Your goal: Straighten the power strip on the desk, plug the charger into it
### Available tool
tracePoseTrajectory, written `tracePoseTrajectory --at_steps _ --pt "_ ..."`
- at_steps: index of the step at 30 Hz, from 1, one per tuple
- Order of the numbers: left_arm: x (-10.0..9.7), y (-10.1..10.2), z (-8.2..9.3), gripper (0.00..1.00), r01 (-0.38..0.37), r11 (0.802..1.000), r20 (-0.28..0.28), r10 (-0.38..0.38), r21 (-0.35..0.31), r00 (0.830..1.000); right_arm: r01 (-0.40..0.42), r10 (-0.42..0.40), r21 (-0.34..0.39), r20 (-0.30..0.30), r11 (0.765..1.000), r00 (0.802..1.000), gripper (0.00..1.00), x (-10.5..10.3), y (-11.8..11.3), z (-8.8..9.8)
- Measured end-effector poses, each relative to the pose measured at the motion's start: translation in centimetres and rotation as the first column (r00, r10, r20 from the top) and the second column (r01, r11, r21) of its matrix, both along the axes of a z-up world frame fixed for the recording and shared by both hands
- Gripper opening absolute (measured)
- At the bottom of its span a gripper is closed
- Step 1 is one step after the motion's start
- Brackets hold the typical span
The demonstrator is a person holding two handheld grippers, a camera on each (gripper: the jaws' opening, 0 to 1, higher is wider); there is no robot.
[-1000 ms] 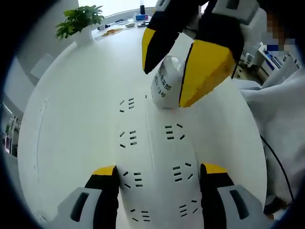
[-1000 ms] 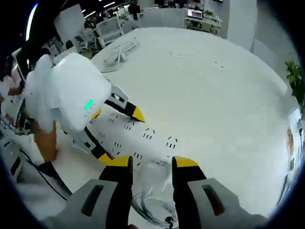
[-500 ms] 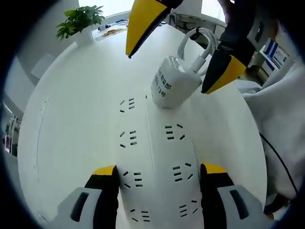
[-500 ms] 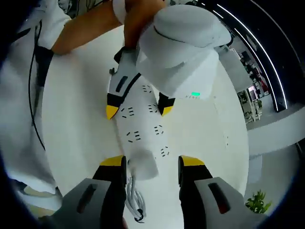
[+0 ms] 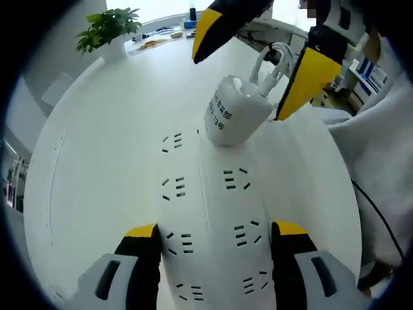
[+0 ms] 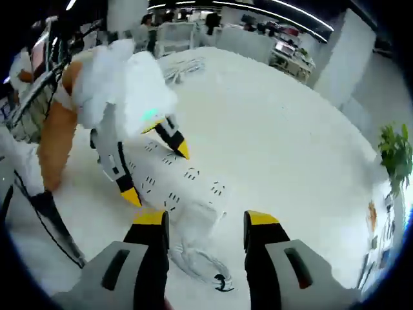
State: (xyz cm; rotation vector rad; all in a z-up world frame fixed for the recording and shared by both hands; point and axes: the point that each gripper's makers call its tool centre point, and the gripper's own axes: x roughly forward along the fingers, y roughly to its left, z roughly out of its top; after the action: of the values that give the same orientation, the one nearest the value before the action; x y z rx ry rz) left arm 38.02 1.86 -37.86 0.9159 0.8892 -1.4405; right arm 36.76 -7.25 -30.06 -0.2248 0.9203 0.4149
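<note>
In the left gripper view, the white power strip (image 5: 216, 213) lies flat on the white desk (image 5: 103, 129) and runs away from the camera between the left gripper's (image 5: 216, 236) two yellow-tipped jaws. Those jaws stand spread, one on each long side of the strip, close against its edges, though whether they actually press it cannot be told. At the far end of the strip the white charger (image 5: 233, 119) stands plugged in, leaning a little, with printed lettering on its side and a loop of white cable (image 5: 270, 61) rising from its top. The right gripper (image 5: 261, 55) hangs above it, jaws wide apart, one yellow tip to either side of the cable loop and clear of the charger's body. A potted plant (image 5: 108, 29) stands far off near the desk's edge.

In the right gripper view, the right gripper's (image 6: 205, 223) own jaws are spread, with the charger (image 6: 197, 226) blurred and pale between them and not gripped. A coil of white cable (image 6: 203, 265) lies low between the jaws. Beyond the charger the power strip (image 6: 171, 187) stretches off to the left gripper (image 6: 155, 171), whose open jaws straddle its far end, held by a person's bare forearm (image 6: 58, 139). The plant (image 6: 395, 152) sits well apart, at the right.
</note>
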Motion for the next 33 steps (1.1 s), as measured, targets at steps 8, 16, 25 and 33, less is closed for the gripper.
tracePoseTrajectory --at_steps 8,16,25,33 --pt "0.0 -0.1 0.0 0.7 0.003 1.0 -0.001 -0.003 -0.005 1.0 0.085 -0.084 0.048 -0.033 0.995 0.996 0.27 -0.2 0.5 -1.1" --pt "0.0 -0.3 -0.1 0.7 0.003 1.0 -0.001 -0.003 -0.006 1.0 0.162 -0.156 0.039 -0.129 0.986 0.979 0.25 -0.4 0.4 -1.4" --pt "-0.1 -0.4 -0.1 0.7 0.012 1.0 0.003 -0.012 0.002 1.0 0.176 -0.173 -0.006 -0.212 0.984 0.962 0.23 -0.5 0.6 -2.1" --pt "0.0 -0.5 -0.1 0.71 0.001 1.0 0.004 -0.001 0.002 1.0 0.154 -0.16 -0.046 -0.205 0.987 0.966 0.21 0.2 0.5 -2.4"
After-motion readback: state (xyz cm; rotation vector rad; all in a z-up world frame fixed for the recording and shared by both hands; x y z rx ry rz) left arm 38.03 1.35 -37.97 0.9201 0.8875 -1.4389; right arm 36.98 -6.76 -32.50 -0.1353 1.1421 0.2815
